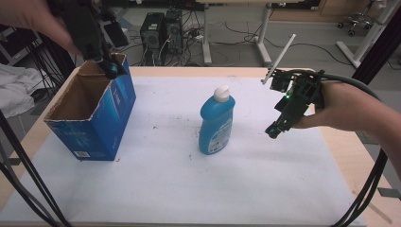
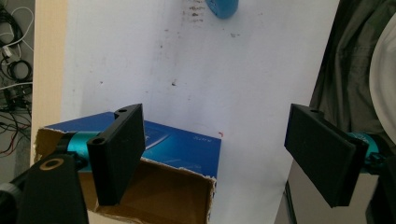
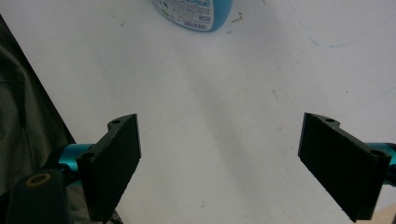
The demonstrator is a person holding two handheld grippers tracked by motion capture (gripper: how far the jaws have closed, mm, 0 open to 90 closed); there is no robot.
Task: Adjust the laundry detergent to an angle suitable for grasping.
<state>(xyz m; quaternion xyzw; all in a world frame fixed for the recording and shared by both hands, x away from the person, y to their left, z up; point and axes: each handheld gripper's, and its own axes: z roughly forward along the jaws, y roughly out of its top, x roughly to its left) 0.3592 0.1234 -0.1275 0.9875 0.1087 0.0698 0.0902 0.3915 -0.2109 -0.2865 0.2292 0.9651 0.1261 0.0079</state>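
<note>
A blue bottle (image 1: 216, 123) with a white cap stands upright mid-table on the white sheet; its base shows as blue bottle (image 2: 222, 7) and its label end as blue bottle (image 3: 196, 13). An open blue cardboard box (image 1: 90, 111) sits at the left, its brown inside showing in the box (image 2: 163, 186). My left gripper (image 1: 109, 68) hovers over the box's far right corner, jaws wide apart and empty, left gripper (image 2: 219, 158). My right gripper (image 1: 276, 127) hangs to the right of the bottle, tilted down, open with nothing between its fingers, right gripper (image 3: 224, 168).
The white sheet (image 1: 189, 179) covers most of the wooden table (image 1: 347, 151). Black cables (image 1: 364, 189) trail along the right edge and lower left. Computer towers (image 1: 161, 33) and desk legs stand on the floor beyond the far edge. White cloth (image 1: 14, 90) lies off the left side.
</note>
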